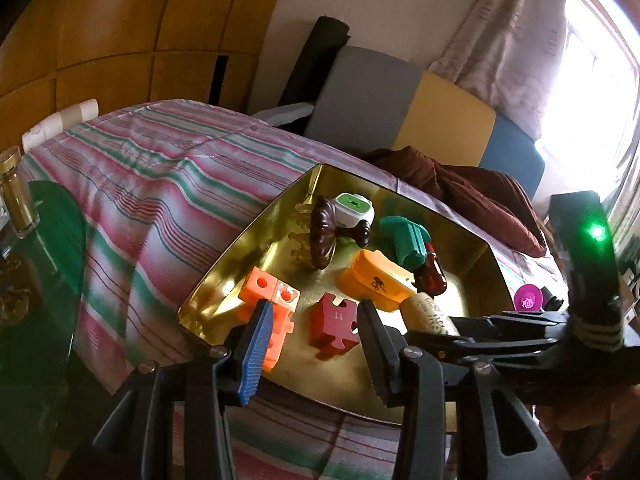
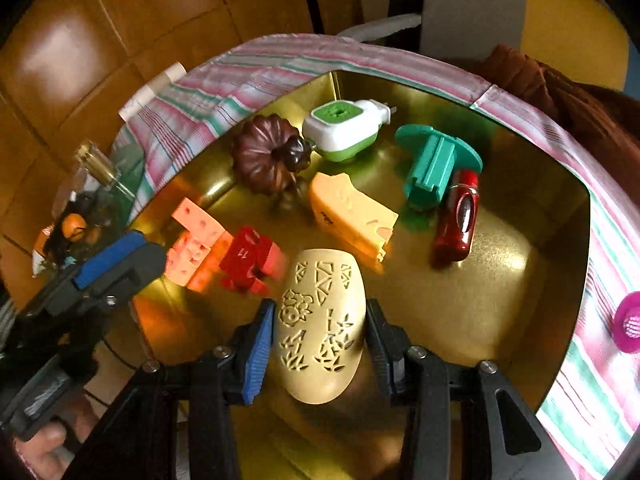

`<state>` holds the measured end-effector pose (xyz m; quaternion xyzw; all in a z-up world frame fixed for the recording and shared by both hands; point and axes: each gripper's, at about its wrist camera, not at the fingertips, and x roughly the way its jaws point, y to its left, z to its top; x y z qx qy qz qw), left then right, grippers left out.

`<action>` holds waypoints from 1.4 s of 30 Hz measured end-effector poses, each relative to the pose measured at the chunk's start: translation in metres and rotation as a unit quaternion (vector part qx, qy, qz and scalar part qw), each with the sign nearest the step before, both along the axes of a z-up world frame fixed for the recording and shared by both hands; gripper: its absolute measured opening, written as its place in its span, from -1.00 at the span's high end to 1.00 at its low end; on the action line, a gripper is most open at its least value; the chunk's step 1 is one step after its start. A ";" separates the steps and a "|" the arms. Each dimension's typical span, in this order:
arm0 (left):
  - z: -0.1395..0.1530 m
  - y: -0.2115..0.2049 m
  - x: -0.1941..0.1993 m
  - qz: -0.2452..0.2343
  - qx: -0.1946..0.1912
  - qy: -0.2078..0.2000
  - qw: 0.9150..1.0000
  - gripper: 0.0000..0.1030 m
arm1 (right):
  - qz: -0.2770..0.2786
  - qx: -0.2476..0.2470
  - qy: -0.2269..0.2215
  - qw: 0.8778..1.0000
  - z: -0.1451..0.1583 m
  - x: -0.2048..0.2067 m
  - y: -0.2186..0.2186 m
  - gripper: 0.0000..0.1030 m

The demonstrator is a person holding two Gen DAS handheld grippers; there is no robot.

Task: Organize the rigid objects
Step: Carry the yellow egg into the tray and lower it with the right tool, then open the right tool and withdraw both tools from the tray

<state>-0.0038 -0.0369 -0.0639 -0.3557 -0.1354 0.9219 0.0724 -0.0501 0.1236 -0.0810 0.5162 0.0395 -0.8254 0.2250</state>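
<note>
Cream carved oval shell (image 2: 320, 326): rigid, likely light, slick; take by its long sides.
Right gripper (image 2: 320, 344): jaws spread beside the shell, contact unclear.
Left gripper (image 1: 312, 344): jaws apart, empty, over the gold metal tray (image 1: 400, 392).

Gold tray (image 2: 520, 128) holds eight items: 1 brown knob (image 2: 266, 158), 1 green-white plug-in (image 2: 344, 128), 1 teal part (image 2: 434, 164), 1 red bottle (image 2: 458, 220), 1 cheese wedge (image 2: 352, 210), 1 orange block (image 2: 194, 240), 1 red puzzle piece (image 2: 250, 260), 1 beige perforated oval (image 2: 318, 320). Outside the tray: 1 magenta disc (image 2: 630, 322).

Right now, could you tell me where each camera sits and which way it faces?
Left wrist: on the left claw, open, aimed across the gold tray toward the bed and window; the right claw shows.
Right wrist: on the right claw, looking down at the cream oval it brackets.
Shared: tray, red puzzle piece.
</note>
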 end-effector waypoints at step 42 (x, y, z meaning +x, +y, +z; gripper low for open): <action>0.004 0.025 0.010 -0.055 -0.005 0.018 0.998 0.15 | -0.084 0.022 0.057 0.995 0.032 0.029 0.042 0.01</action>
